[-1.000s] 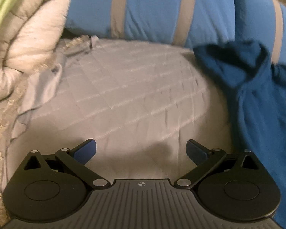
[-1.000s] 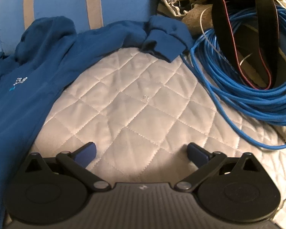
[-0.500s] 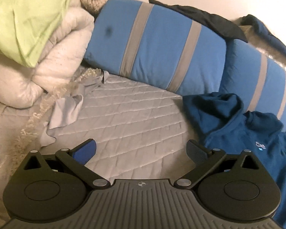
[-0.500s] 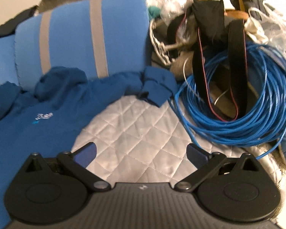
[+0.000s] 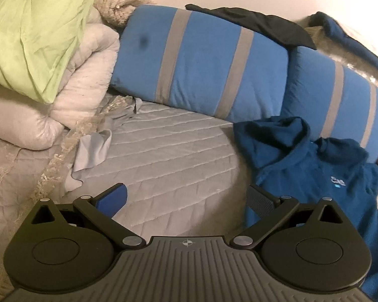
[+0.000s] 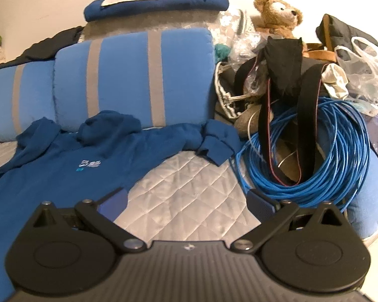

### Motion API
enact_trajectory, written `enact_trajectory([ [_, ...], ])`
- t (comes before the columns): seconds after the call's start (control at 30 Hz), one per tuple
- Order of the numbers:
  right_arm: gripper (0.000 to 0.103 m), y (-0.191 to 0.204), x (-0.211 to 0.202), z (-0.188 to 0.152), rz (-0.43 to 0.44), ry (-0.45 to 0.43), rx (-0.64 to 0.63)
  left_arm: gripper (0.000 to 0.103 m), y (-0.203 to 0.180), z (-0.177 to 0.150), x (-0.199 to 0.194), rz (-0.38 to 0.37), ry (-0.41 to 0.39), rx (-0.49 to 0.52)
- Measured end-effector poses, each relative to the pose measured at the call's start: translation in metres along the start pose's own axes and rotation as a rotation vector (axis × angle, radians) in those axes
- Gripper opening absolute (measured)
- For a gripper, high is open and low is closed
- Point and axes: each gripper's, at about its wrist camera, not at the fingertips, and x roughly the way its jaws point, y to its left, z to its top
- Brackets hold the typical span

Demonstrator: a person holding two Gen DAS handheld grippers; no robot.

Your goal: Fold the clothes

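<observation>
Hoodie: the dark blue hoodie (image 6: 63,176) is lying spread and unfolded on the quilted bed cover (image 6: 189,191), chest logo facing up, its hood bunching against the striped blue cushions (image 6: 128,75).
Sleeve: one sleeve (image 6: 179,138) is stretching out along the foot of the cushions, its cuff (image 6: 214,148) crumpling just beside the coil of blue cable (image 6: 315,166).
Left gripper (image 5: 187,198): it is hovering above bare quilt with its jaws spread wide and pinching nothing; the hoodie's near edge (image 5: 302,176) is lying by its right finger.
Right gripper (image 6: 186,198): it is also hanging over the quilt, jaws spread and empty, with the hoodie body to its left and the cable to its right.
Step in hand: judging from both tools being empty and clear of the cloth, the person is lining up the first grasps; no fold is showing yet.
Doing it well: the sleeve is probably the sensible start. The right jaws should be closing on the cuff alone, from the quilt side, so no loop of cable is getting caught.
Doing it well, left: the left jaws should be taking the hidden sleeve or the side hem, then both tools carrying cloth inward across the chest.
Hood: it is crumpling against the cushions, so drawing the garment toward open quilt first would likely be giving a flatter fold.
Clutter: the teddy bear (image 6: 277,12), black strap (image 6: 307,100) and plastic bags (image 6: 363,65) are crowding the right side, so working leftward is looking safer.
</observation>
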Motion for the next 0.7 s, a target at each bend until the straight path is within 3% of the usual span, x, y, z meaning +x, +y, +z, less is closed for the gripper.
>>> enact_trajectory([
  [0.2,0.102,-0.005,-0.018,-0.001,0.000,0.016,-0.006,0.103,-0.004,-0.003,-0.012,-0.052,0.006,0.029],
  [0.43,0.102,-0.005,-0.037,-0.003,0.059,0.048,0.003,0.103,0.006,-0.011,-0.032,-0.208,0.012,0.035],
  [0.57,0.102,-0.003,-0.040,-0.015,0.133,0.097,0.027,0.101,0.018,-0.032,-0.027,-0.315,0.111,0.011],
  [0.7,0.102,-0.003,-0.034,-0.032,0.212,0.143,0.081,0.089,0.029,-0.054,-0.016,-0.409,0.206,-0.076],
])
